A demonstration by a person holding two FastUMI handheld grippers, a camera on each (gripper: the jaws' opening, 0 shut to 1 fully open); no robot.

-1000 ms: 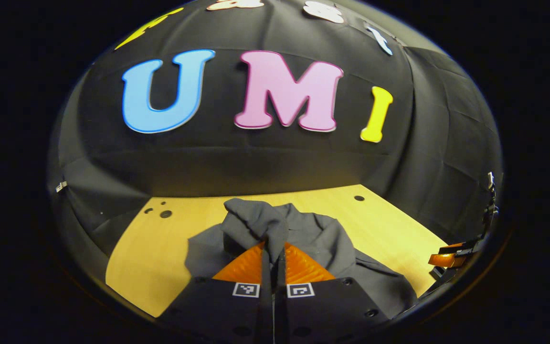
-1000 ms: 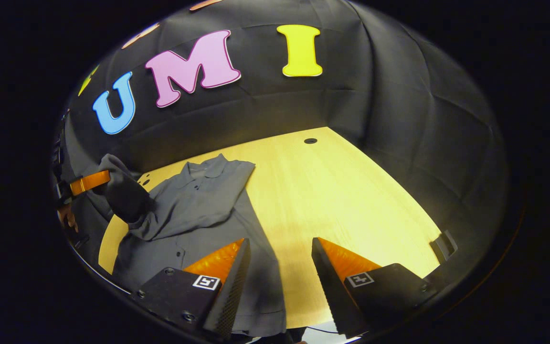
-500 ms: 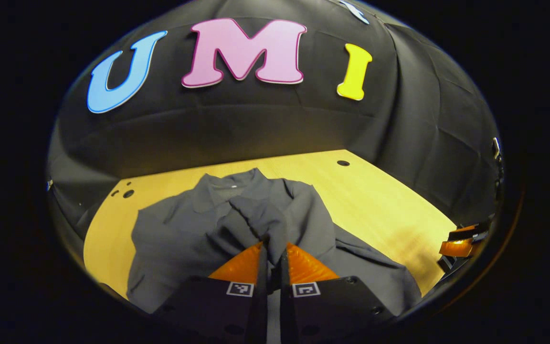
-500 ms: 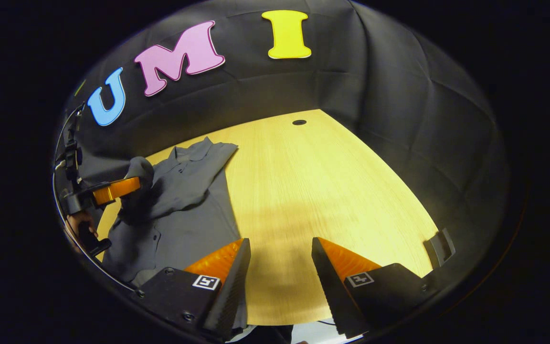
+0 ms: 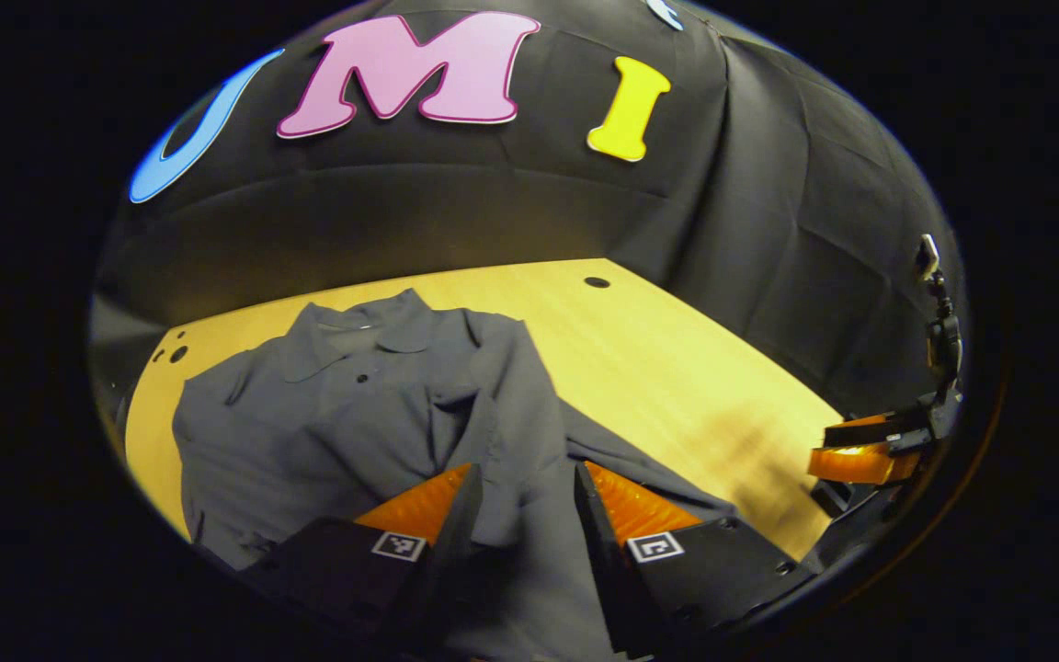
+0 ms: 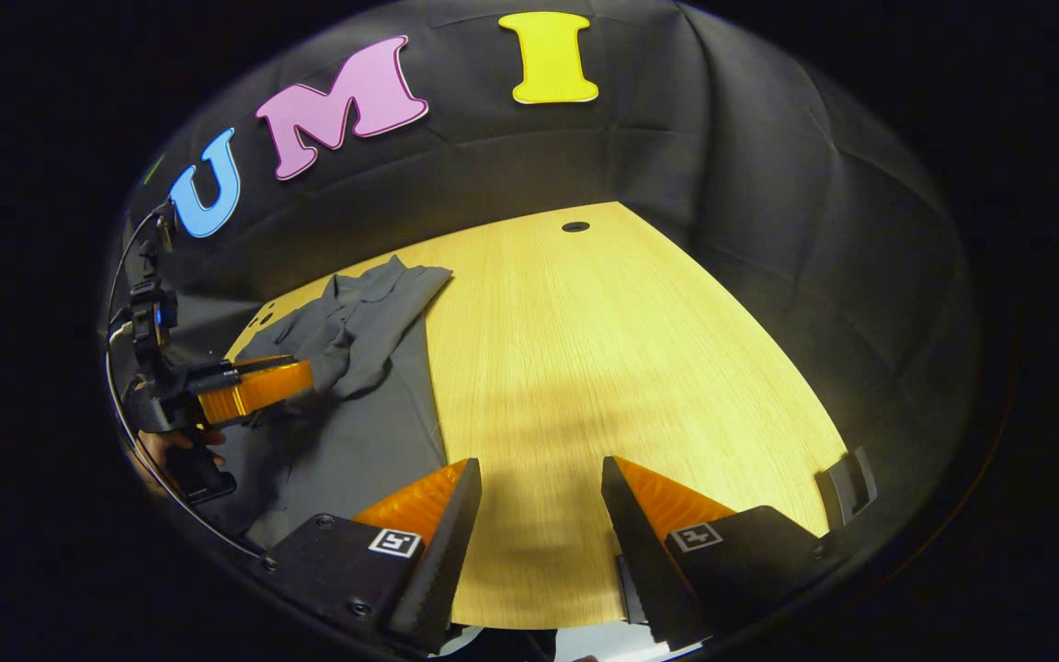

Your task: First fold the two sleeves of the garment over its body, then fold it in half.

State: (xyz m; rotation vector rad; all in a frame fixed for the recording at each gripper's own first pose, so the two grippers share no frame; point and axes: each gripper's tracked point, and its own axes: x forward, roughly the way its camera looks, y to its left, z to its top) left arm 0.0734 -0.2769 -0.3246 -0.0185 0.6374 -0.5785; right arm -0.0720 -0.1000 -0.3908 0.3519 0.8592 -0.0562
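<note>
The grey garment [image 5: 355,432] lies flat on the counter [image 5: 677,368]. Both sleeves appear folded over its body; the halving fold is judged outstanding. The left tongs [image 5: 518,501] are parted above the garment, the right tongs [image 6: 537,515] parted beside it.

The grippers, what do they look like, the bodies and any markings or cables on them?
The left gripper and the right gripper each have two wedge-shaped fingers tapering to a point, ribbed along the sides, on black blocky mounts with round screw holes. Each mount carries a small square black-and-white marker. In the right gripper view, a thin cable curves up behind the left gripper.
</note>
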